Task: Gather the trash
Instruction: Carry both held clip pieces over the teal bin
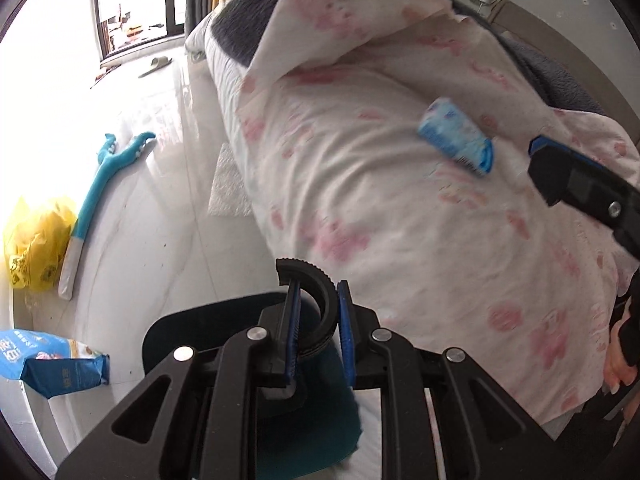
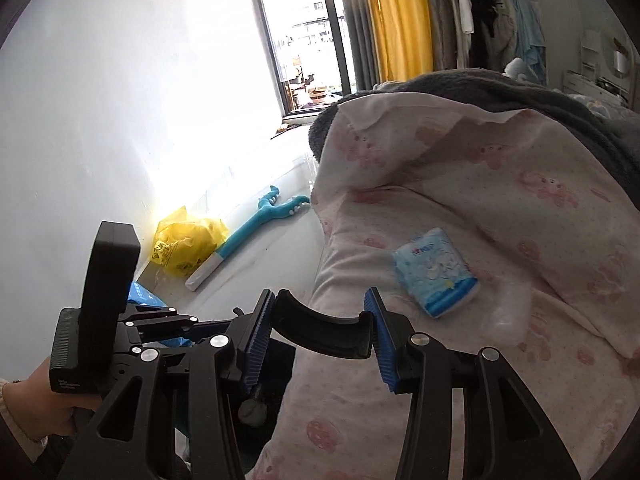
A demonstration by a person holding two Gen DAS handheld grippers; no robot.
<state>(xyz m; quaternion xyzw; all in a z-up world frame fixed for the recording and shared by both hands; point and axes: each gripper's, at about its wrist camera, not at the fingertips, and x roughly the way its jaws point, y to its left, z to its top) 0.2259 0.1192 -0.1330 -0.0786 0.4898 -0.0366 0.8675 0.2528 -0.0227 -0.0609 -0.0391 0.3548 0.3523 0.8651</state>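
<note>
Both grippers are carrying curved black plastic pieces: the left gripper is clamped narrowly on a ribbed half ring, and the right gripper holds a wider curved piece. The next piece of trash, a blue tissue pack, lies on the pink-patterned bedspread at about one o'clock from the right gripper. With both claws full, I'd say they must first unload, perhaps into the yellow bag on the floor at ten o'clock.

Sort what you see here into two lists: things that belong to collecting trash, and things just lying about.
Belongs to the job:
blue packet on the bed
black ring in the left gripper
black ring in the right gripper
yellow bag, probably

Lying about:
teal toy
pink quilt
grey blanket
</note>
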